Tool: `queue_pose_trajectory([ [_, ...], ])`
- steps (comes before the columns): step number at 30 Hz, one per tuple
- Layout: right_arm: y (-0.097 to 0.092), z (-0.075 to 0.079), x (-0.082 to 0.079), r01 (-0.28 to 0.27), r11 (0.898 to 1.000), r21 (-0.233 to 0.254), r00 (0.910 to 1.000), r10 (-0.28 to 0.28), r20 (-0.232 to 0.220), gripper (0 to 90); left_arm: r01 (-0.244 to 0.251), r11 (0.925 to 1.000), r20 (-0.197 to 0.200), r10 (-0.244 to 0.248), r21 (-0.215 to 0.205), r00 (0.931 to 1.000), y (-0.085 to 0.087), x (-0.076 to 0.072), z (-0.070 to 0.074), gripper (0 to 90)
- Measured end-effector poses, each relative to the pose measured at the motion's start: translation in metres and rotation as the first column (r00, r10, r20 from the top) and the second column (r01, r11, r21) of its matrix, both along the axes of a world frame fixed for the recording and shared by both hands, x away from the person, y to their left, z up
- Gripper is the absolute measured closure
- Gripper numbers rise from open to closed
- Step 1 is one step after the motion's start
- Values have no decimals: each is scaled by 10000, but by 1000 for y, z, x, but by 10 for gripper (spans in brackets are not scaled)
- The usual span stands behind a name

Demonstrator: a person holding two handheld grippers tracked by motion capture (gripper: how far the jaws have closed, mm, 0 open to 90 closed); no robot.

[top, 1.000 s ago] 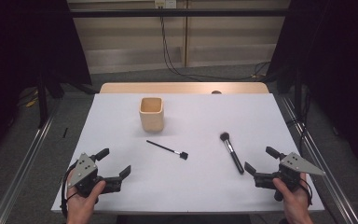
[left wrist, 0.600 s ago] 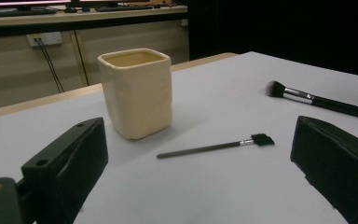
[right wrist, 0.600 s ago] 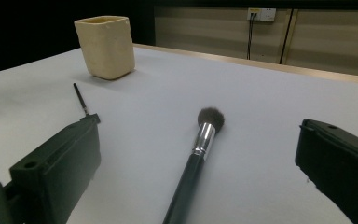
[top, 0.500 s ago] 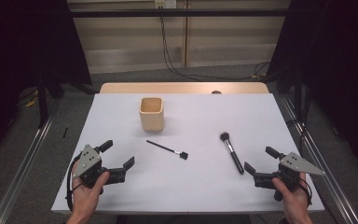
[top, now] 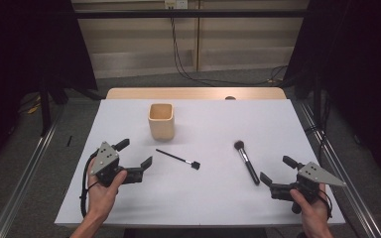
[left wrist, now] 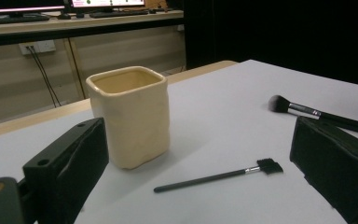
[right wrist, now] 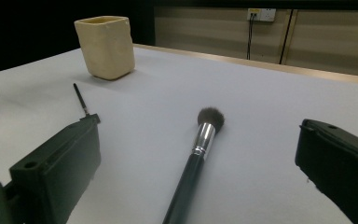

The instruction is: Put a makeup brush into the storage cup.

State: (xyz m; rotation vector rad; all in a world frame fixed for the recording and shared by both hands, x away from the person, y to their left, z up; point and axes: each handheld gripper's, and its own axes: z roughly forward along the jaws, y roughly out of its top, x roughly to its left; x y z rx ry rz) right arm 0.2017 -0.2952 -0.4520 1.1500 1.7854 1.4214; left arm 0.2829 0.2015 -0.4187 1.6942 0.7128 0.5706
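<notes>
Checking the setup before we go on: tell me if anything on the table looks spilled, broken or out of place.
Nothing stands out. The cup stands upright, and the thin brush and the big brush lie flat on the table, apart from each other, with no spill or damage visible.

No legible text, label, brand, number or sign in any view. Checked: cream cup (top: 160, 120), thin brush (top: 177, 159), powder brush (top: 246, 161), white counter (top: 218, 198), grey plates on both grippers. All bear no readable marking. Monitor strip at the top of the left gripper view is too blurred to read
</notes>
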Motion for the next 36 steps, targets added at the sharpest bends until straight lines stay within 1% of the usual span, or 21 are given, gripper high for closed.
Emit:
queue_pose_trajectory([
  [3, 0, 0, 0, -6, 10000, -16, 10000, 6, 2, 0, 85, 10000, 48, -85, 45, 10000, -7, 5, 2, 43],
  [6, 0, 0, 0, -12, 10000, -2, 10000, 12, -4, 0, 215, 9998, 16, -215, -26, 9998, -13, 9, 3, 44],
  [11, 0, 0, 0, 1, 10000, -23, 10000, -1, 2, 0, 396, 9992, -33, -396, 34, 9992, -22, 18, 2, 44],
  [19, 0, 0, 0, -45, 10000, 10, 10000, 45, -6, 0, 460, 9989, 20, -460, -74, 9989, -32, 33, 7, 42],
  [20, 0, 0, 0, -45, 10000, 10, 10000, 45, -6, 0, 510, 9987, -24, -510, 24, 9987, -33, 35, 8, 42],
  [21, 0, 0, 0, -42, 10000, 10, 10000, 42, -9, 0, 454, 9989, -21, -454, 104, 9990, -35, 36, 8, 39],
  [22, 0, 0, 0, -49, 10000, 7, 10000, 49, -13, 0, 447, 9988, 41, -448, 186, 9990, -37, 38, 8, 37],
  [23, 0, 0, 0, -49, 10000, 7, 10000, 49, -13, 0, 655, 9975, -53, -654, 253, 9978, -38, 40, 8, 37],
  [25, 0, 0, 0, -47, 10000, 1, 10000, 47, -14, 0, 658, 9971, -31, -657, 383, 9978, -40, 42, 8, 36],
  [26, 0, 0, 0, -43, 10000, -12, 10000, 43, -3, 0, 773, 9963, -46, -772, 371, 9970, -41, 44, 8, 33],
  [27, 0, 0, 0, -61, 10000, -22, 10000, 61, -14, 0, 788, 9964, -100, -785, 302, 9969, -42, 45, 8, 30],
  [30, 0, 0, 0, -65, 10000, -22, 10000, 65, -62, 0, 863, 9953, -74, -861, 438, 9963, -44, 49, 7, 30],
  [32, 0, 0, 0, -90, 10000, -13, 9999, 90, -53, 0, 1065, 9931, -219, -1056, 487, 9942, -46, 53, 4, 25],
  [34, 0, -1, 1, -123, 9999, -50, 9999, 123, -77, 0, 1069, 9925, -293, -1053, 594, 9940, -49, 56, 3, 24],
  [35, 0, -1, 1, -123, 9999, -50, 9999, 123, -77, 0, 1241, 9908, -446, -1217, 540, 9916, -50, 58, 2, 24],
  [36, 0, -1, 1, -135, 9999, -41, 9999, 135, -76, 0, 1264, 9903, -523, -1235, 570, 9910, -51, 59, 2, 24],
])
